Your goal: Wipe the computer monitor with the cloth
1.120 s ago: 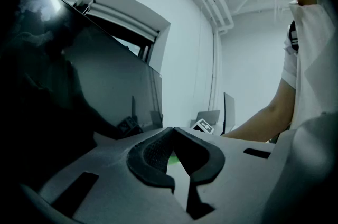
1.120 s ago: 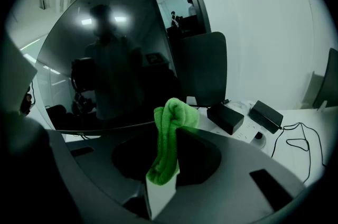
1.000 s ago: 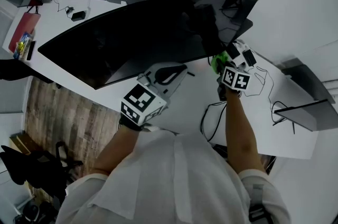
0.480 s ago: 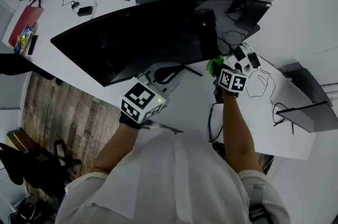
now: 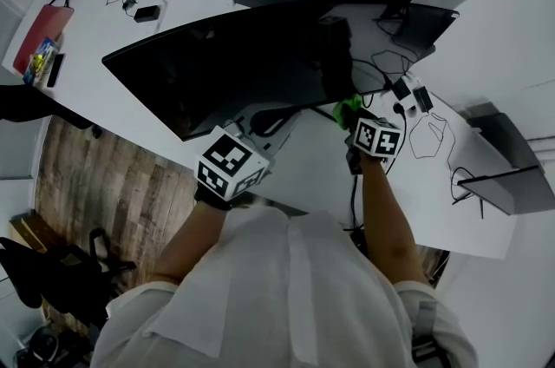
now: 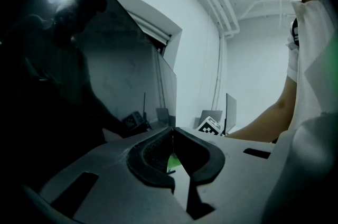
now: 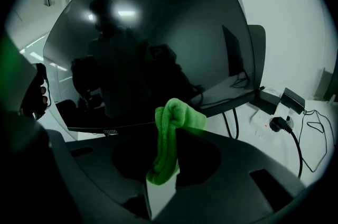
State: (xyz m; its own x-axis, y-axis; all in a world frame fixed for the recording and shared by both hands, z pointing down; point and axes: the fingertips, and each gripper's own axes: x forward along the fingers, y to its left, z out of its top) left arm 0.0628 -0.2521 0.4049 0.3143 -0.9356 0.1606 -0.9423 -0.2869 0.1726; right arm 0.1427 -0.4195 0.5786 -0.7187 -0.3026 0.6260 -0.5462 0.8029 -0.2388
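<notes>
Green cloth (image 7: pixel 178 115) pinched in right tongs (image 7: pixel 170 138), near monitor (image 7: pixel 142 48) lower edge.

Dim all round, underexposed; the head view bows hard at its edges, the white desk (image 5: pixel 78 36) curving away and the corners sinking into shadow; the monitor (image 5: pixel 234 62) is a flat black slab there, no detail; the right gripper view sits inside a black ring (fisheye vignette); two bright light patches (image 7: pixel 127 10) glare off the screen above a dark reflected silhouette (image 7: pixel 113 64); the cloth (image 7: pixel 171 133) is sharp, vivid green; a green blur smears the left edge; left gripper view: pale wall (image 6: pixel 253 75) bright, a glare streak top left on the dark glass.
</notes>
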